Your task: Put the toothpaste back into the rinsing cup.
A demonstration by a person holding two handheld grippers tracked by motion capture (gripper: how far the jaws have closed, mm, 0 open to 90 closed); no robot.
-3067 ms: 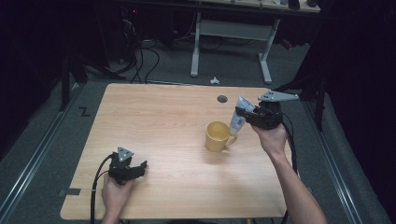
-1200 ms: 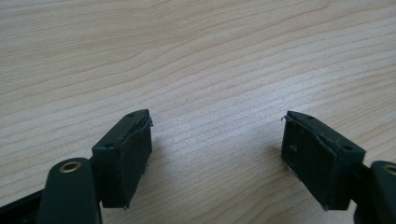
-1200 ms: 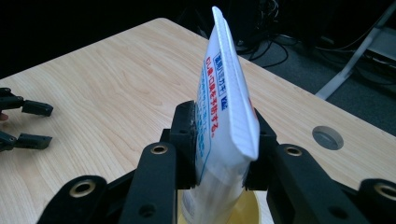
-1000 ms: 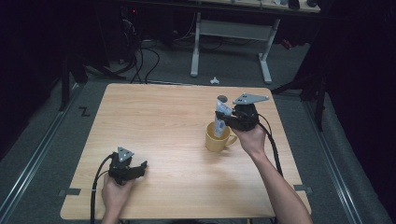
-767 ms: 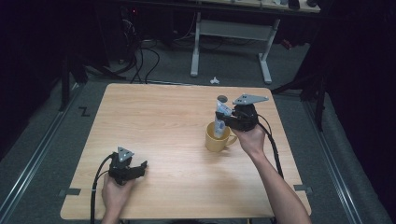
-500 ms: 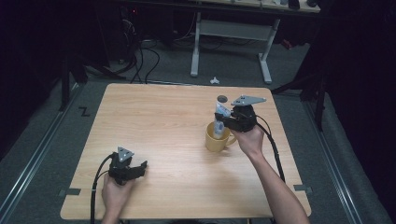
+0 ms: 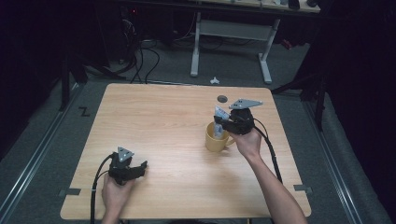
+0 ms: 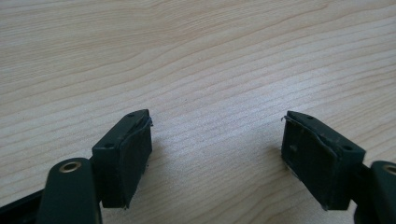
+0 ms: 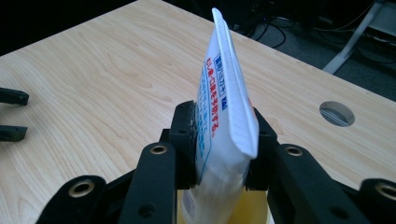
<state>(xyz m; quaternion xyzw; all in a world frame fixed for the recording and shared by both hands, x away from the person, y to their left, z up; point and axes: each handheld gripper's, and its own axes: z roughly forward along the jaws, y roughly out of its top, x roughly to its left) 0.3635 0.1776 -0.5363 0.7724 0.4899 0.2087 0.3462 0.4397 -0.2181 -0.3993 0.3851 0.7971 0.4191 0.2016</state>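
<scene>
Tube [image 9: 224, 116]: white toothpaste-type tube with blue and red print, standing upright, its lower end down inside the yellow mug [image 7: 215, 137], right of centre in the high view.
Right gripper [image 7: 223, 122]: I have its fingers [image 9: 183, 140] clenched on the tube's sides, just above the mug.
Progress: I judge the tube is nearly placed; letting go and backing off remain.
Mug contents: just the tube's lower end, as far as I can see.
Left gripper [image 7: 125, 169]: released, nothing between, resting on the counter [image 7: 154, 121] at lower left.

Bright tabletop, dark surroundings, soft focus
</scene>
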